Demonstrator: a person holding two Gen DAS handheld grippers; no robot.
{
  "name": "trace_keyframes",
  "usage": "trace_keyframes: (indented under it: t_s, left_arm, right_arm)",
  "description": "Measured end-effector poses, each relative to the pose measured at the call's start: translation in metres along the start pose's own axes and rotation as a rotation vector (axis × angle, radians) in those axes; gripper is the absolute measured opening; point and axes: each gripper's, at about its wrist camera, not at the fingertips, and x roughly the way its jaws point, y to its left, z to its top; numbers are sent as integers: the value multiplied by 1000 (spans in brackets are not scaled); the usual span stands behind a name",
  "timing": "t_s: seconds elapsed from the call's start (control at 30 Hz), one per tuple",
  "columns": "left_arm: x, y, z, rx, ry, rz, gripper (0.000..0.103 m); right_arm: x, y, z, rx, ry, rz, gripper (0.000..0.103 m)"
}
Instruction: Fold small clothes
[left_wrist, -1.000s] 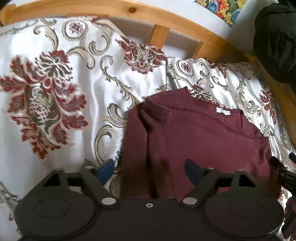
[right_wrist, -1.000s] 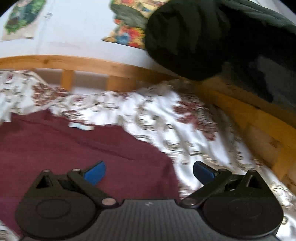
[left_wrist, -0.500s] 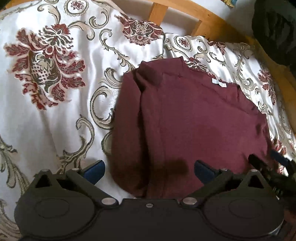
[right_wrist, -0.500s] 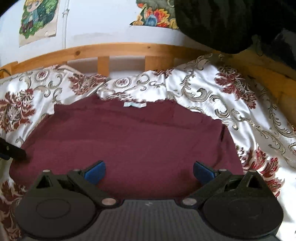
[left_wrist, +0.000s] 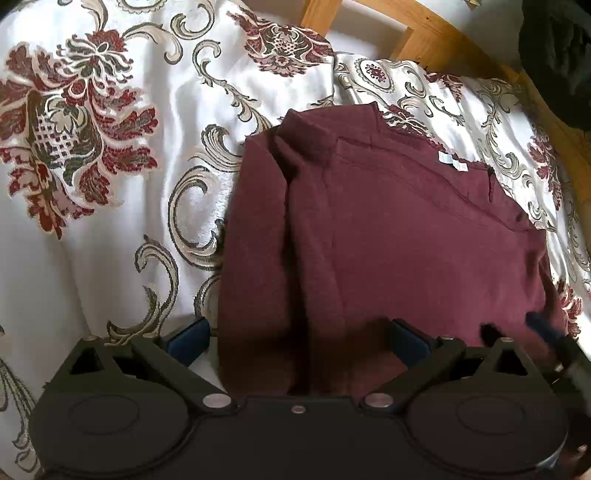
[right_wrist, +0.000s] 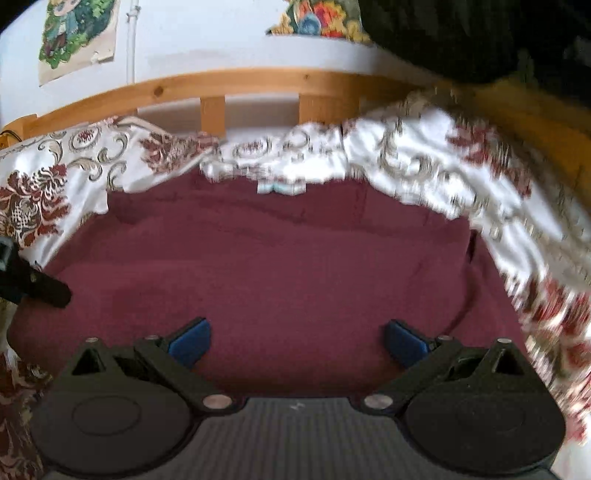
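Note:
A maroon top (left_wrist: 388, 240) lies folded on the floral bedspread (left_wrist: 110, 184), sleeve tucked in along its left side and a white neck label (left_wrist: 452, 162) at the far edge. My left gripper (left_wrist: 297, 339) is open just above the top's near left corner, with cloth lying between its blue pads (left_wrist: 188, 339) untouched. In the right wrist view the same maroon top (right_wrist: 277, 266) fills the middle. My right gripper (right_wrist: 297, 339) hangs open over its near edge, holding nothing. The left gripper's finger (right_wrist: 37, 284) shows at that view's left edge.
A wooden bed rail (right_wrist: 258, 81) with slats runs behind the bedspread. A bulky black garment (left_wrist: 554, 55) rests at the far right on the rail. Posters (right_wrist: 77, 37) hang on the white wall.
Both grippers have sunk closer to the maroon top. The left jaws have spread wider. The right view has swung left, from the bed's right corner to face the top squarely.

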Motion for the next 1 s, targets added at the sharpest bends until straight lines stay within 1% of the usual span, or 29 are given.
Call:
trace_keyframes:
  t_s: [0.07,0.23,0.67,0.77,0.87,1.0]
  left_arm:
    - [2,-1,0,9,2,1,102]
    - [4,-3,0,19,5,6,102]
    - [3,4,1,-17,15,-23,102]
    - [4,8,5,-44,-5,-32,102]
    - [6,14,9,-49,-26,-42,102]
    - [10,17,13,-54,-28,-48,102]
  right_arm:
    - [0,-3,-8,17,-30,12,102]
    - [-1,-5,-8,23,-30,20,103]
    - [0,-5,-7,25,-31,23,103]
    - [0,-5,-7,25,-31,24,103]
    - [0,-5,-8,25,-31,23,103]
    - [0,-5,-8,26,-31,24,103]
